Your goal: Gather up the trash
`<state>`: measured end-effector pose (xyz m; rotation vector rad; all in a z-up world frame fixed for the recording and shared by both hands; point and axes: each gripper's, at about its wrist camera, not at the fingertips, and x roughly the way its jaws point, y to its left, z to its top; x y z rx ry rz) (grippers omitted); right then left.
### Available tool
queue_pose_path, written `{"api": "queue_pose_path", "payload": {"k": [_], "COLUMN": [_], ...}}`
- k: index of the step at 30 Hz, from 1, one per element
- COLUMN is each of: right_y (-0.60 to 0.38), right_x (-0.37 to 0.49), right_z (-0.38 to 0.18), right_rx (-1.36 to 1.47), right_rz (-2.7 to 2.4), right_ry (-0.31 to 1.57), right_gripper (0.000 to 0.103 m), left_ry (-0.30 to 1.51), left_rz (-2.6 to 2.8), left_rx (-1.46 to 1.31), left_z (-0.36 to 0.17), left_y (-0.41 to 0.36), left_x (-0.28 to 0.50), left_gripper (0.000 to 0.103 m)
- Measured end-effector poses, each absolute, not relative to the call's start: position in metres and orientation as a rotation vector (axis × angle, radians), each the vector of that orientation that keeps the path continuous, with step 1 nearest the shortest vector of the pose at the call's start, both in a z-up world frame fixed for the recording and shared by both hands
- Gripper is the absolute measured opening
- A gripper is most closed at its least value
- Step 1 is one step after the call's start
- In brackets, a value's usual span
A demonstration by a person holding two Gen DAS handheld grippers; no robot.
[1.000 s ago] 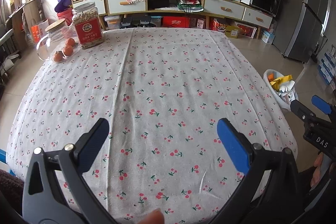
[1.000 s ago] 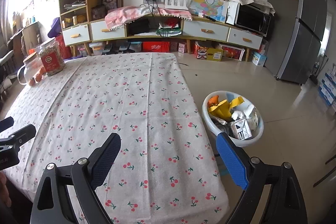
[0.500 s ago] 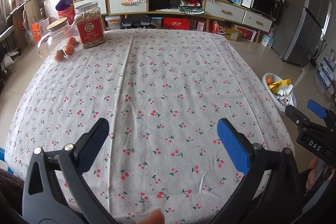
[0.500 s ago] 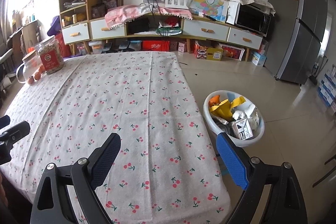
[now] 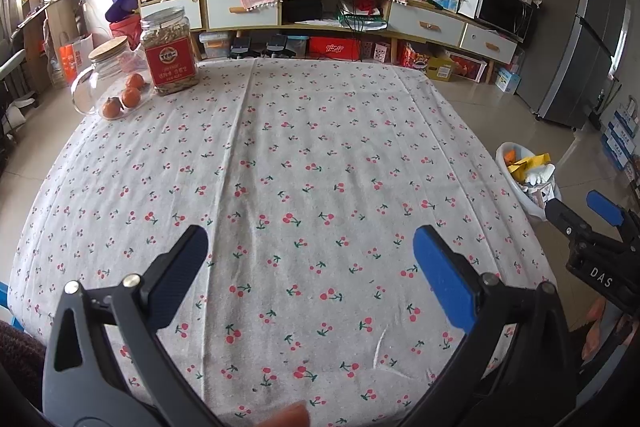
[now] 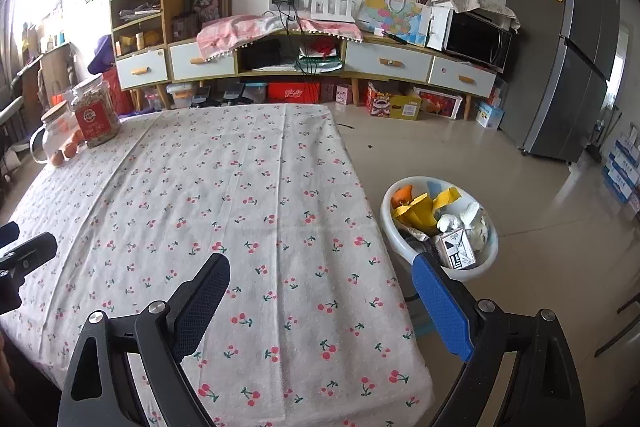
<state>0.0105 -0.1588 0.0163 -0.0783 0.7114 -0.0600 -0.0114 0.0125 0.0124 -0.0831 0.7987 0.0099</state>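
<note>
Right wrist view: right gripper fingers apart, empty, over table's right edge. Left gripper same, near edge. Trash sits in bin on floor beside table. Cloth looks bare; likely done. Next: check for leftovers.

A white round trash bin stands on the tiled floor just beside the table's right edge, upright and filled with yellow wrappers, crumpled white paper, a small printed carton and something orange.
</note>
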Motion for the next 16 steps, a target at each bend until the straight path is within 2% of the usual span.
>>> {"api": "queue_pose_path", "payload": {"k": [11,16], "right_y": [-0.163,-0.173], "right_x": [0.003,-0.002], "right_z": [0.025,0.035], "right_rx": [-0.074,-0.055], "right_rz": [-0.066,-0.079], "right_ry": [0.683,0.658], "right_gripper": [0.095,0.099], "left_ry": [0.782,0.768], "left_rz": [-0.002,-0.004], "left_rx": [-0.065,-0.051], "left_z": [0.016,0.019], "left_y": [0.004,-0.001], "left_x": [-0.014,-0.016], "left_gripper": [0.102,0.102]}}
